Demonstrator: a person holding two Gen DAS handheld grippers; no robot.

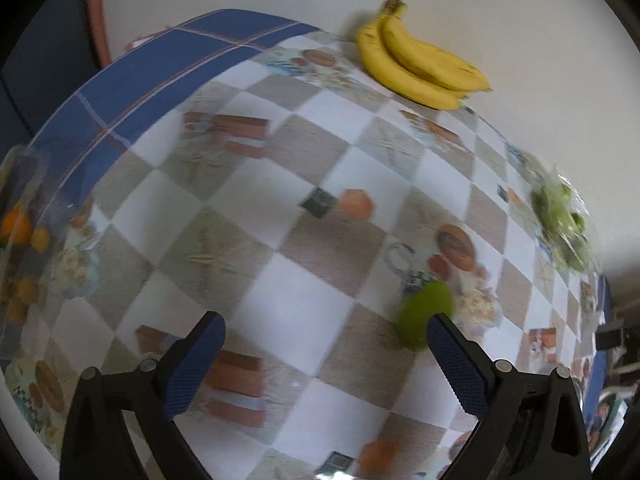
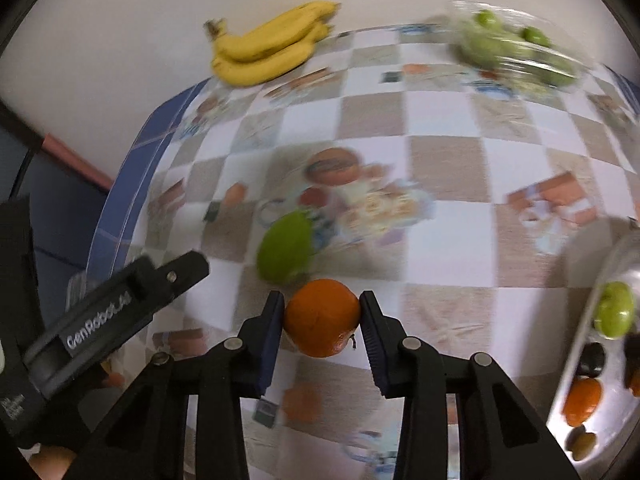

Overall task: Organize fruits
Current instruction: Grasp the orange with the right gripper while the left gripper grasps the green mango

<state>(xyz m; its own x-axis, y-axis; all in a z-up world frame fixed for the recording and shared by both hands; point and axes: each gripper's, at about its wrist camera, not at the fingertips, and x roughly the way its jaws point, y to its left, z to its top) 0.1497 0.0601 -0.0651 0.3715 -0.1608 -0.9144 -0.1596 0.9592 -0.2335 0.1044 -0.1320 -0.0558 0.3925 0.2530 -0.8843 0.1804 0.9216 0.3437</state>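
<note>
Orange (image 2: pixel 322 322) clamped inside right hand-held gripper (image 2: pixel 322 330).

2 bananas (image 2: pixel 268 50); 1 loose green fruit (image 2: pixel 286 248); 1 gripped orange (image 2: pixel 322 322); 2 grippers (image 2: pixel 322 320).

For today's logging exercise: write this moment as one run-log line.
right gripper: holding orange | left gripper: open, empty | green fruit: on table

- The left gripper (image 1: pixel 326 340) is seen with its blue-padded fingers (image 1: pixel 456 364) spread wide apart, nothing held between them.
- A green fruit (image 1: pixel 420 316), blurred, is seen on the checkered tablecloth (image 1: pixel 304 200) of the bench, just beside the right-hand finger.
- A bunch of bananas (image 1: pixel 416 60) is seen at the far edge.
- A clear bag of green fruits (image 1: pixel 560 220) is seen at right.
</note>
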